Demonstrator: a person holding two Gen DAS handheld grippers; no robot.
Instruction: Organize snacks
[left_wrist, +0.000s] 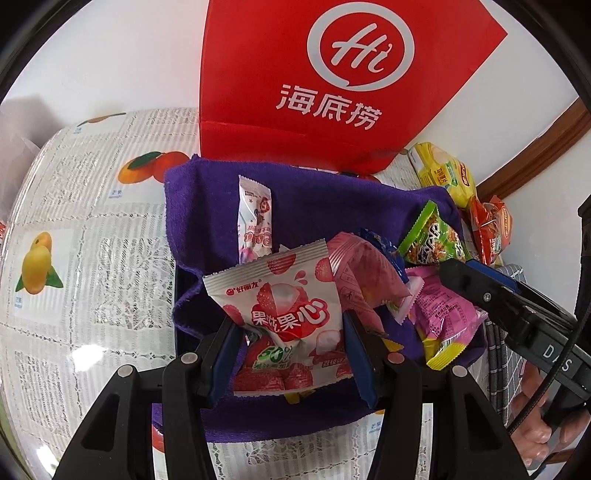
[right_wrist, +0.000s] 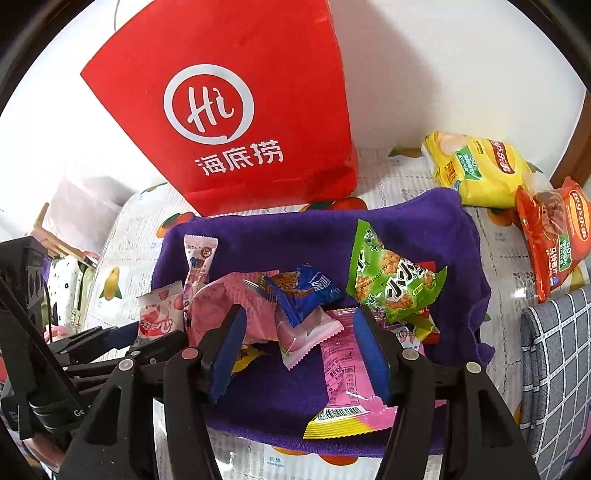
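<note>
A purple cloth-lined box (left_wrist: 207, 206) holds several snack packets. My left gripper (left_wrist: 291, 325) is shut on a white and red strawberry gummy packet (left_wrist: 284, 310), holding it upright over the box's near side. My right gripper (right_wrist: 299, 328) is open over the box, its fingers either side of a pink packet (right_wrist: 340, 365) and a pale pink candy (right_wrist: 299, 336). A green rice-cracker packet (right_wrist: 391, 280), a blue packet (right_wrist: 306, 291) and a slim white packet (right_wrist: 199, 258) also lie inside. The right gripper also shows in the left wrist view (left_wrist: 465, 280).
A red paper bag (right_wrist: 240, 110) stands behind the box against the white wall. A yellow chip bag (right_wrist: 476, 170) and a red chip bag (right_wrist: 554, 236) lie at the back right. The table has a fruit-print cloth (left_wrist: 74, 221). A grey checked cloth (right_wrist: 554, 369) is at right.
</note>
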